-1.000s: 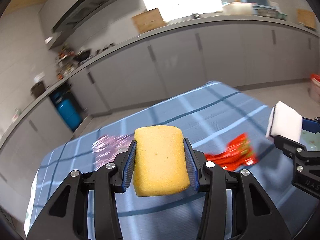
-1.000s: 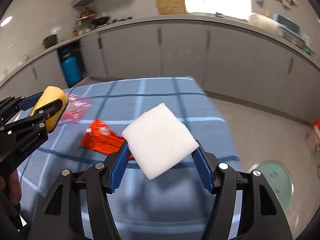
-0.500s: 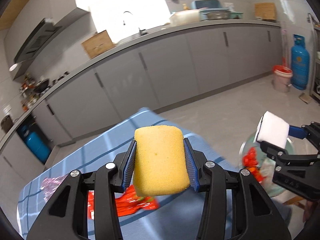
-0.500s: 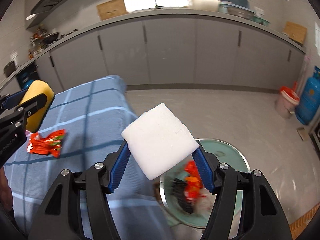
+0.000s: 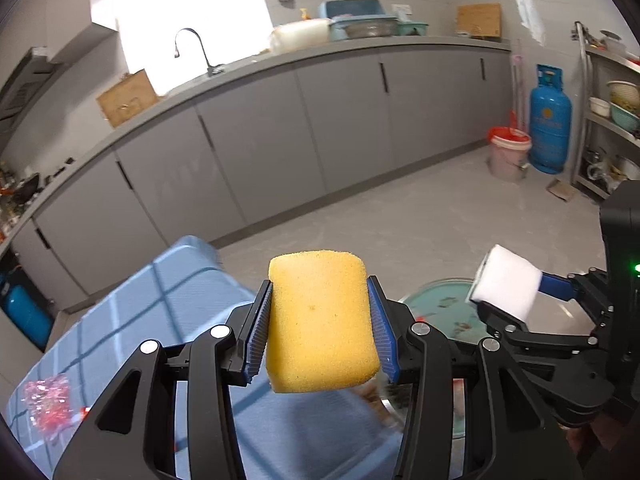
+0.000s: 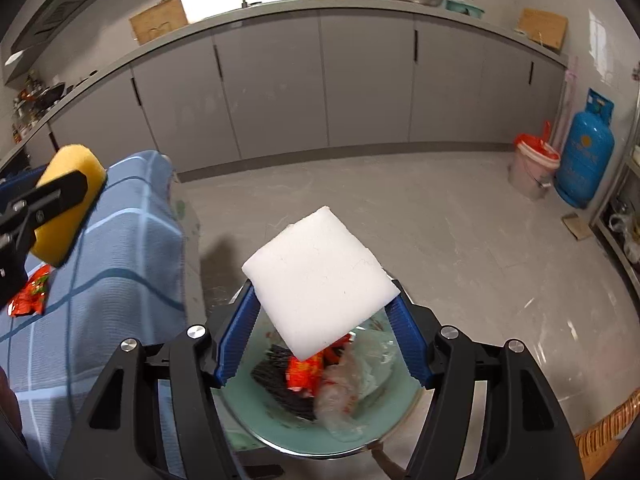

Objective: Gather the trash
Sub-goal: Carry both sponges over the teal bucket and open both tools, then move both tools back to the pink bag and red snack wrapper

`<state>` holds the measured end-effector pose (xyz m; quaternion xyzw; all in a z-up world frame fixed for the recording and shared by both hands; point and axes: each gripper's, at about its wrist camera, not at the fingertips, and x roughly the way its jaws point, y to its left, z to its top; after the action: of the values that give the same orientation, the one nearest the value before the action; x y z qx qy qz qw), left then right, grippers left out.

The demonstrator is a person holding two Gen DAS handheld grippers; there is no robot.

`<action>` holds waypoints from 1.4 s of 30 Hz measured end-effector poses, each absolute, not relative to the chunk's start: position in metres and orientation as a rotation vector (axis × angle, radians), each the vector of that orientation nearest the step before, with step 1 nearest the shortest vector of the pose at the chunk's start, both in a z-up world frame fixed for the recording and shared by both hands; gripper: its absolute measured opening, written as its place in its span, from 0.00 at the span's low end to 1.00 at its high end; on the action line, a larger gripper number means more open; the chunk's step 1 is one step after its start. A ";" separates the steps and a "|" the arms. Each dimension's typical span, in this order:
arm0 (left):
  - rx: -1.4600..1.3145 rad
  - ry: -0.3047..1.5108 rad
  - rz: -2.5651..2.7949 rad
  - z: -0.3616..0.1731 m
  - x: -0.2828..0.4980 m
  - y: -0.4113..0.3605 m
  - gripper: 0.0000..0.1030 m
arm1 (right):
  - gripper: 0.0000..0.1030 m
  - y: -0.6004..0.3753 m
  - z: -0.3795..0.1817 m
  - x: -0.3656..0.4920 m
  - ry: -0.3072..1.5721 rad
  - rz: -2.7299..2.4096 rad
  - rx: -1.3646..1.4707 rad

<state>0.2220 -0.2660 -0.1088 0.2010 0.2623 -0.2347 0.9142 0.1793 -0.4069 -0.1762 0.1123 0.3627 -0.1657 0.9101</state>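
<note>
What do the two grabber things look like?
Each hand-held gripper, left and right, is a black plastic frame with cut-out holes and round silver bolts. The fingers carry blue ribbed pads. A small green light glows on the right one's body.

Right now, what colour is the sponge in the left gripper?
Yellow sponge; clearest in the left wrist view.

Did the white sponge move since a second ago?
Yes. The white sponge, in the right gripper, went from over the blue cloth rightward to above the trash basin.
</note>
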 end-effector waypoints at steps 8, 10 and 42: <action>0.403 0.575 -0.560 -0.124 0.221 -0.292 0.59 | 0.79 -0.429 -0.188 0.176 0.744 -0.362 0.248; 0.397 0.560 -0.536 -0.124 0.221 -0.290 0.81 | 0.84 -0.434 -0.190 0.173 0.730 -0.383 0.259; 0.369 0.541 -0.180 -0.102 0.232 -0.134 0.90 | 0.91 -0.314 -0.160 0.215 0.716 -0.133 0.182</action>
<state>0.2319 -0.1337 -0.1020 0.1810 0.2653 -0.0881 0.9429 0.2146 -0.3139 -0.1605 0.0890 0.3498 -0.0647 0.9304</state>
